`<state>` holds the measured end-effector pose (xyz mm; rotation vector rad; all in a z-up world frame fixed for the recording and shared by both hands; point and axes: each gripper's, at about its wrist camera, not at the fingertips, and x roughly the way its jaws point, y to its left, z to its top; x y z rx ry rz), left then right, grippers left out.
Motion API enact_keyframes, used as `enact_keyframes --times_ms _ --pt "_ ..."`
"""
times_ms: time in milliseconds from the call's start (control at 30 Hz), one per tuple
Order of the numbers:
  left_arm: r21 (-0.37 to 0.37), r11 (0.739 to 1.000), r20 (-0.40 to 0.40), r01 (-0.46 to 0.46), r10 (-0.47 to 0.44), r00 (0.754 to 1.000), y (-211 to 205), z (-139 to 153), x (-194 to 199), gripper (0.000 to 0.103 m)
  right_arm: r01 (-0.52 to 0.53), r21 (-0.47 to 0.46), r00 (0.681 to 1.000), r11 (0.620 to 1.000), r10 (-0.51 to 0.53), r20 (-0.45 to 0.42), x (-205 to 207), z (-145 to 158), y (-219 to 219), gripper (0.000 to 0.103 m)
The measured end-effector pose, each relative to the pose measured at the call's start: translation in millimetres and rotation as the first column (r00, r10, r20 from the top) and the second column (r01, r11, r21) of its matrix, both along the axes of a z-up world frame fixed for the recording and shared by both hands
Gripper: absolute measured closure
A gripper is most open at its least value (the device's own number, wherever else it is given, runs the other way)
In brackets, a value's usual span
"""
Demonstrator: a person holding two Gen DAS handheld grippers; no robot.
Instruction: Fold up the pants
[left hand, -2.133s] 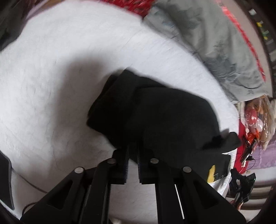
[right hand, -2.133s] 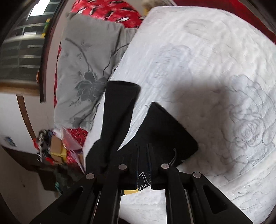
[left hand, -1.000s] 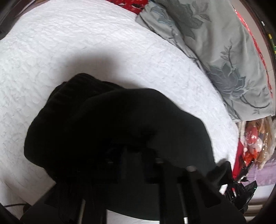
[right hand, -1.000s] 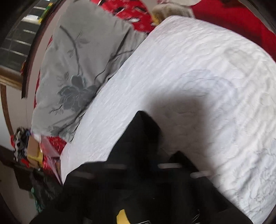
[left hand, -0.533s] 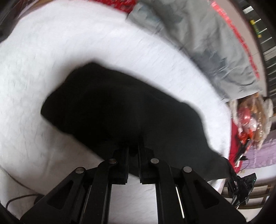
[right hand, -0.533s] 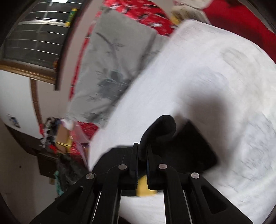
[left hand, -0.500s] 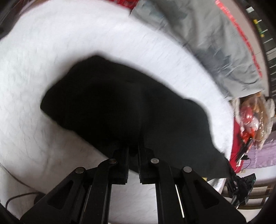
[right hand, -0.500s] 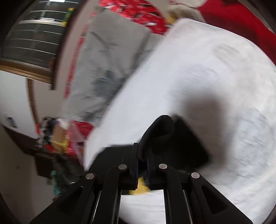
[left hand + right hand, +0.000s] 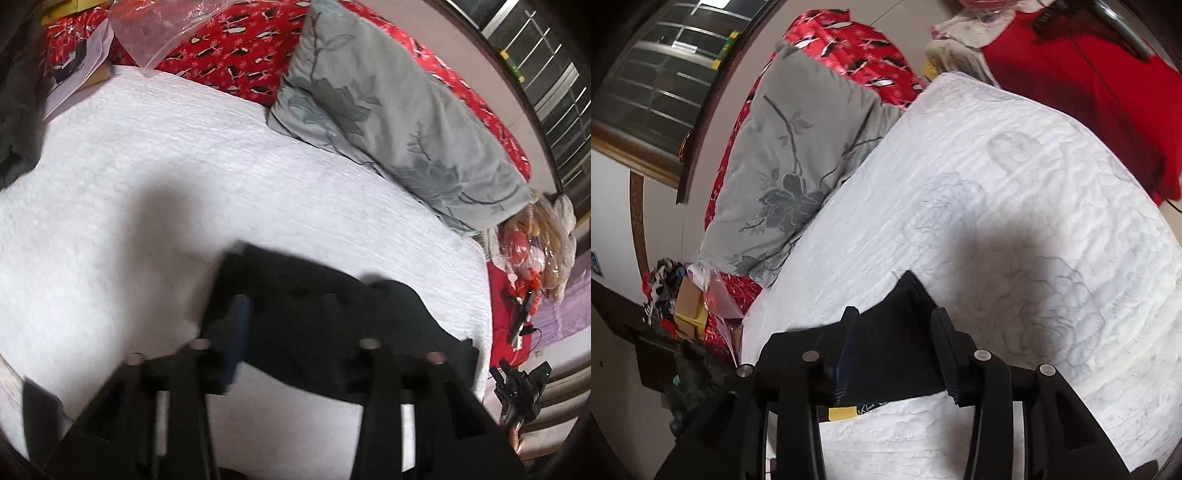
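Black pants (image 9: 325, 332) lie folded into a compact bundle on the white quilt (image 9: 184, 166), right under both of your grippers. Left gripper (image 9: 286, 317): jaws have just been opening and now stand apart. The pants show in the gap and just ahead of the tips, but the fingers are blurred and you press on nothing. Right gripper (image 9: 894, 347): jaws have just been opening too, and they are spread. Its blue-edged pads (image 9: 846, 354) stand clear on either side of a ribbed fold of the pants (image 9: 897, 350), not pinching it. A yellow tag (image 9: 842, 412) peeks from the pants' near edge, just below your right gripper's left finger.

Ahead of your left gripper and off to its right, a grey flowered pillow (image 9: 399, 122) lies along the quilt's far edge, well apart from the pants. From your right gripper the same pillow (image 9: 798, 173) sits ahead and to its left. Red patterned bedding (image 9: 236, 62) runs behind the pillow. A shadow falls on the quilt (image 9: 1015, 166) just past the pants. Clutter off the bed's edge is too small to make out.
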<state>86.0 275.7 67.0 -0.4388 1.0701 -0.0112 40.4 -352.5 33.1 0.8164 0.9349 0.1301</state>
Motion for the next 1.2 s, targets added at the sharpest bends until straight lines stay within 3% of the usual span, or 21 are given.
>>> enact_keyframes --times_ms 133,233,333,433,633,667,700,733,767,800,867,900,967,1067,1133,1200 --pt "-0.024 1.0 -0.116 0.016 -0.019 0.993 8 -30 26 0.061 -0.042 -0.019 0.999 0.999 0.041 -0.024 12 -6 19 0.06" --pt "-0.031 0.999 -0.159 0.006 -0.011 0.987 14 -50 35 0.061 -0.08 -0.061 0.996 0.995 0.078 -0.038 22 -9 32 0.06" --pt "-0.008 1.0 -0.178 0.002 -0.003 0.984 12 -56 45 0.061 -0.104 -0.092 0.993 0.99 0.099 -0.058 30 -13 38 0.06" --pt "-0.063 0.997 -0.196 0.038 -0.05 0.979 12 -68 53 0.061 -0.097 -0.106 0.993 0.99 0.089 -0.074 37 -18 36 0.06" --pt "-0.094 0.988 -0.189 0.119 -0.135 0.973 -2 -77 60 0.056 -0.133 -0.143 0.988 0.981 0.12 -0.098 50 -30 45 0.056" --pt "-0.09 0.989 -0.177 0.119 -0.133 0.975 -4 -75 60 0.071 -0.146 -0.174 0.986 0.974 0.129 -0.105 52 -31 49 0.057" --pt "-0.073 0.991 -0.165 0.116 -0.127 0.978 -7 -71 61 0.081 -0.166 -0.224 0.983 0.96 0.143 -0.117 54 -32 54 0.067" --pt "-0.067 0.992 -0.163 0.111 -0.12 0.979 -7 -68 61 0.084 -0.179 -0.248 0.98 0.952 0.152 -0.127 56 -33 57 0.087" --pt "-0.058 0.994 -0.138 0.091 -0.098 0.986 -8 -60 61 0.085 -0.193 -0.269 0.977 0.944 0.159 -0.144 60 -34 59 0.095" --pt "-0.049 0.995 -0.107 0.087 -0.091 0.99 -8 -53 63 0.085 -0.194 -0.274 0.976 0.942 0.157 -0.151 64 -33 58 0.096" --pt "0.028 0.997 -0.069 0.067 -0.065 0.996 -5 -46 63 0.085 -0.134 -0.241 0.99 0.961 0.119 -0.079 67 -15 49 0.096" --pt "0.058 0.996 -0.093 0.061 -0.056 0.994 -2 -52 65 0.085 -0.118 -0.218 0.993 0.969 0.112 -0.039 68 -5 45 0.096" --pt "0.075 0.995 -0.137 0.065 -0.054 0.989 1 -66 66 0.085 -0.112 -0.231 0.994 0.967 0.106 -0.039 70 -1 42 0.096" --pt "0.048 0.996 -0.163 0.074 -0.066 0.985 3 -75 60 0.084 -0.133 -0.263 0.988 0.956 0.107 -0.109 69 -17 41 0.094" --pt "0.019 0.998 -0.172 0.068 -0.064 0.983 8 -74 58 0.081 -0.127 -0.268 0.987 0.955 0.094 -0.132 65 -26 42 0.087" --pt "-0.054 0.997 -0.166 0.047 -0.055 0.985 19 -65 52 0.077 -0.109 -0.259 0.986 0.96 0.072 -0.149 61 -31 39 0.085"
